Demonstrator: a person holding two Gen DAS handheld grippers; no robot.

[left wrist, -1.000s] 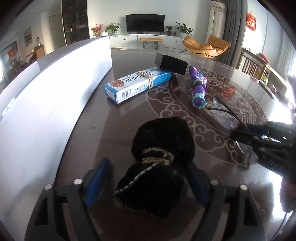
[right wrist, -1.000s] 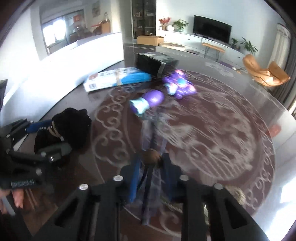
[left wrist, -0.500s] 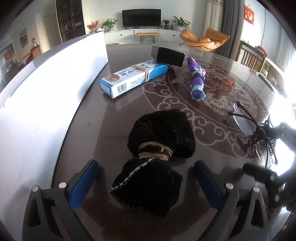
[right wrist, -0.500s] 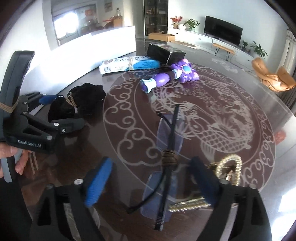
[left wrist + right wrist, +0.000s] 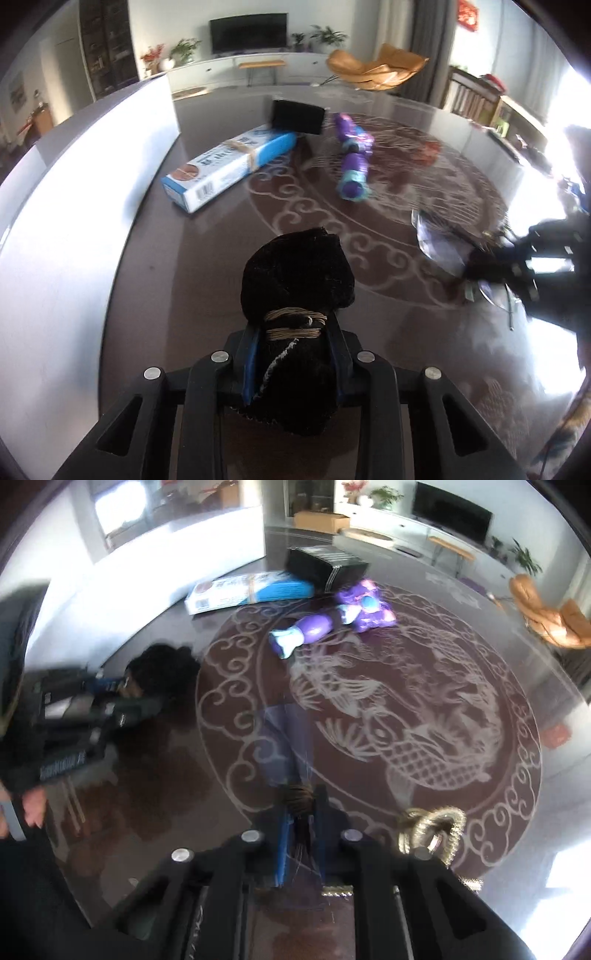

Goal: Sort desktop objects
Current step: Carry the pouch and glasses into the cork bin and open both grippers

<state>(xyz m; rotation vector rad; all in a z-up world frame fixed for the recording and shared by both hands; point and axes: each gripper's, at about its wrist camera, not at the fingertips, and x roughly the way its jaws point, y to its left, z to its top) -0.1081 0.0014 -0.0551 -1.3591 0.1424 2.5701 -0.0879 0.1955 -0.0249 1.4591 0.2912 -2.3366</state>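
My left gripper [image 5: 293, 363] is shut on a black velvet pouch [image 5: 295, 273] tied with tan cord, on the dark patterned table [image 5: 207, 280]. My right gripper [image 5: 300, 843] is shut on folded dark glasses [image 5: 286, 738] with bluish lenses, bound with brown cord. The glasses also show in the left wrist view [image 5: 439, 242], the pouch in the right wrist view [image 5: 162, 668]. A blue and white box [image 5: 225, 166], a purple toy [image 5: 352, 162] and a black box [image 5: 297, 117] lie farther back.
A gold ornate key ring [image 5: 430, 830] lies just right of my right gripper. A white curved wall [image 5: 74, 192] borders the table's left side. A small red item [image 5: 556, 734] sits near the table's right edge.
Both grippers were open half a second ago. Now the left has shut on the pouch and the right has shut on the glasses.
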